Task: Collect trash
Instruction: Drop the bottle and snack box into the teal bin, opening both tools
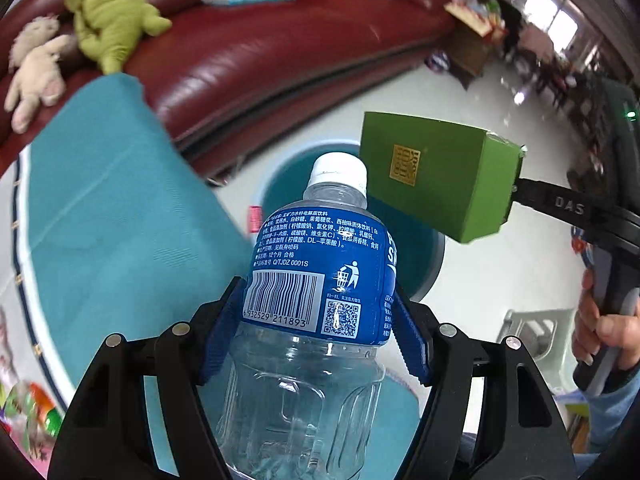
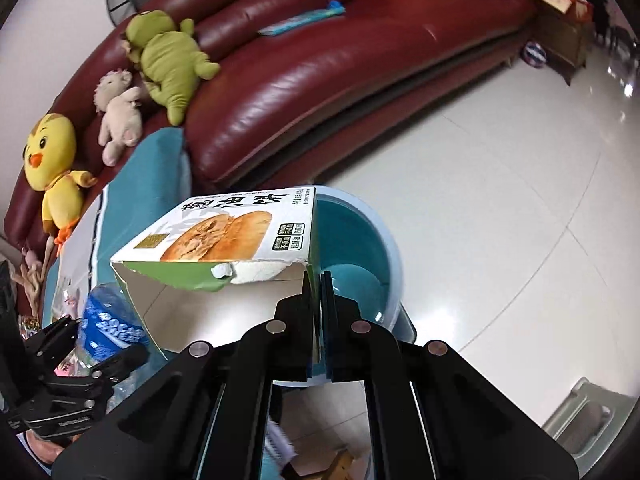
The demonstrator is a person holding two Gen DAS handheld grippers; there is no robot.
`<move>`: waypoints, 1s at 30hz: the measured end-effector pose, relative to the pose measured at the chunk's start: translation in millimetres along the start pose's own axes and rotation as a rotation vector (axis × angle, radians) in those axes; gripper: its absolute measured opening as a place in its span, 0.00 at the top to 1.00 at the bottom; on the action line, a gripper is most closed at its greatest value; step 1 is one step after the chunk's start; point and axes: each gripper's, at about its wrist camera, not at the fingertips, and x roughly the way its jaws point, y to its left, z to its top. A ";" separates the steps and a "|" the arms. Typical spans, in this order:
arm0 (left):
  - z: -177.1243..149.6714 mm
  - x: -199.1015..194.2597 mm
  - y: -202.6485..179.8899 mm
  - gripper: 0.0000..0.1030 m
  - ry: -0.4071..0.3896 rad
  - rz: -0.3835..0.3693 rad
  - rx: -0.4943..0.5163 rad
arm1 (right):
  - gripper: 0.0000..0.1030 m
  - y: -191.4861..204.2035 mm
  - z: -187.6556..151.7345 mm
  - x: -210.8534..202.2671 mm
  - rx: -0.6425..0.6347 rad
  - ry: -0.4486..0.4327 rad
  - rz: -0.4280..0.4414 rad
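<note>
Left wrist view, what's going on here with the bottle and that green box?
A person is collecting trash with two handheld grippers. The left gripper is clamped on an empty plastic bottle with its white cap on. The right gripper pinches one wall of an opened food box. Both are held above a teal bin on the floor, beside a red sofa.

The bottle (image 1: 316,300) is clear with a white cap and a blue label carrying white print and a black barcode. The box (image 1: 436,176) is green with a gold square; its top face (image 2: 224,236) is white, picturing golden bread. The bin (image 2: 360,240) is teal inside, the sofa (image 2: 320,64) dark red.
</note>
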 end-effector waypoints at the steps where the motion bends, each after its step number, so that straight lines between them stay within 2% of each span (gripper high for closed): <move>1: 3.5 9.2 -3.1 0.31 0.021 -0.004 0.003 | 0.96 -3.9 0.9 4.5 0.004 0.007 -0.003; 5: 16.2 45.0 -9.7 0.31 0.098 0.001 0.005 | 0.96 -15.9 1.5 17.5 0.020 0.029 -0.009; 13: 23.2 65.7 -5.9 0.29 0.127 -0.001 -0.006 | 0.96 -22.8 -1.5 41.2 0.023 0.080 -0.009; 21: 9.2 47.0 5.3 0.29 0.108 -0.012 -0.031 | 0.96 -20.8 -1.6 50.5 0.013 0.105 -0.011; 26: 5.0 31.7 10.2 0.23 0.074 -0.019 -0.051 | 0.96 -15.8 -5.3 56.7 -0.005 0.140 -0.008; 28: 2.8 24.9 13.2 0.20 0.057 -0.029 -0.068 | 0.94 -12.8 -7.7 60.7 -0.009 0.159 -0.005; 30: 1.7 17.2 16.2 0.18 0.037 -0.032 -0.079 | 0.88 -9.3 -9.2 65.4 -0.009 0.181 0.001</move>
